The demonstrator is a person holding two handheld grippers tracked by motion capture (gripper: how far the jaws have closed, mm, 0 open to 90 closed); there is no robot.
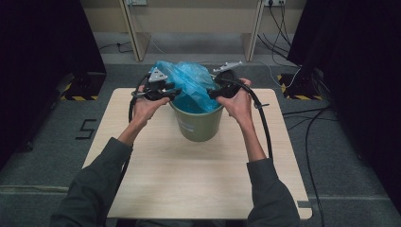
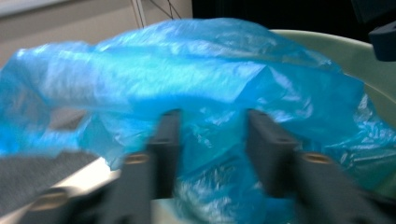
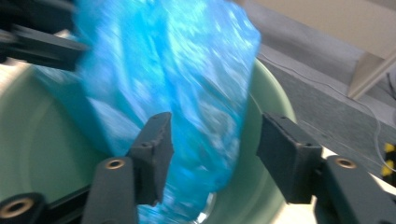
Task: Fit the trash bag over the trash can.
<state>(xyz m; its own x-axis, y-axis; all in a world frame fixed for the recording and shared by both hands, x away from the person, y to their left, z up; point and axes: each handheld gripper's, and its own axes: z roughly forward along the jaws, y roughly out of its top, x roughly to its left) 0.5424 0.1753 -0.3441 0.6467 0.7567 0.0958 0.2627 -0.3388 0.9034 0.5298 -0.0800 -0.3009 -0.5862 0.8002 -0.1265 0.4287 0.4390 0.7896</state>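
So I've got a gripper in each hand, both up at the rim of the green bucket point(image 1: 197, 124), which sits on the far half of the wooden table point(image 1: 189, 179), about centred. The blue plastic bag point(image 1: 191, 80) is half stuffed in it and bulges above the rim, mostly on the far side.

My left gripper point(image 1: 171, 92) is at the bucket's left edge. In the left gripper view its jaws stand apart with bag film bunched between them point(image 2: 212, 140), but the pads aren't pressing on it, so nothing's actually held.

My right gripper point(image 1: 213, 93) is at the right edge. In the right gripper view the jaws are wide open; a fold of the bag point(image 3: 187, 93) hangs between them over the pale inside of the bucket point(image 3: 37, 154). It's close to one pad, loose otherwise. Both gripper views are pretty blurry.
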